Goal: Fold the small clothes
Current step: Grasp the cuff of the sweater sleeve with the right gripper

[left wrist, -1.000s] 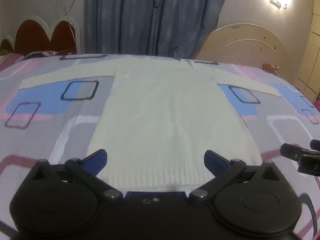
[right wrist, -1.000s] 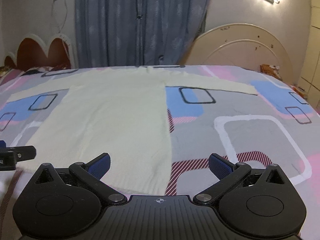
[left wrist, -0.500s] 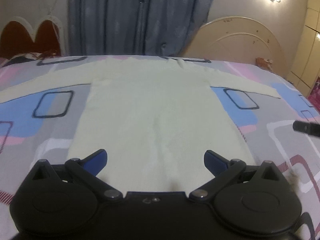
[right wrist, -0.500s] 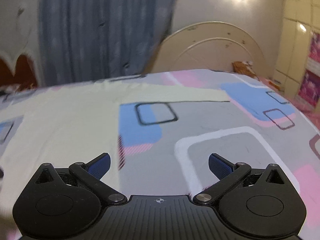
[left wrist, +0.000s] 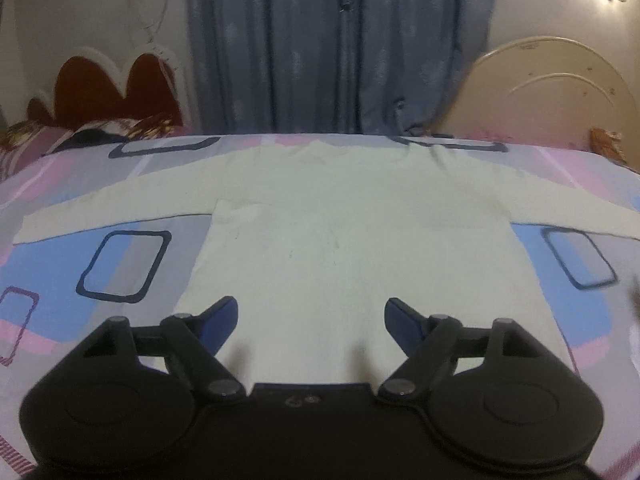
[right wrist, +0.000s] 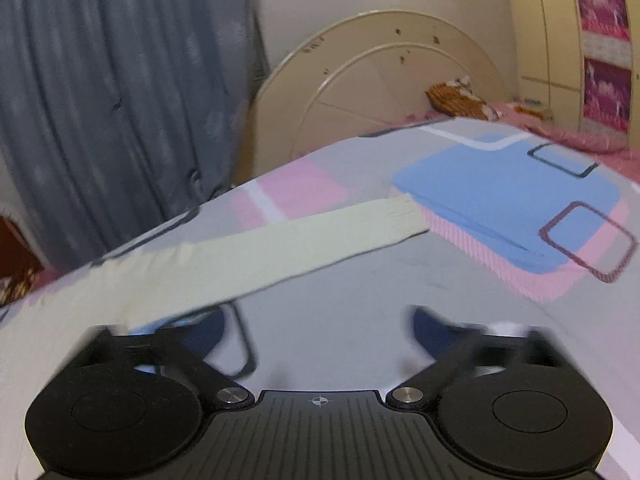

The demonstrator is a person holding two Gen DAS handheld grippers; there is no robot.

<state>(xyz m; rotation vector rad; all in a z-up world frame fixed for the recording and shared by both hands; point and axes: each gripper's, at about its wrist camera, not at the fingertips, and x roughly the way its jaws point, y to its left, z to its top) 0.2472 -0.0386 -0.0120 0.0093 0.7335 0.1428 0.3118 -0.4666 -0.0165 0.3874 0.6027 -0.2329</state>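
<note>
Black hand-held gripper (left wrist: 311, 320), blue finger pads (left wrist: 219, 322).

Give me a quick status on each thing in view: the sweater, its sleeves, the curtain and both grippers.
Sweater: spread flat on the bedsheet, unfolded.
Left sleeve: stretched straight out, not folded in.
Right sleeve: stretched out flat, cuff on the sheet.
Curtain: drawn closed.
Left gripper: over the sweater's lower part, fingers closing, nothing pinched.
Right gripper: over bare sheet near the right sleeve, fingers closing, nothing between them.
</note>
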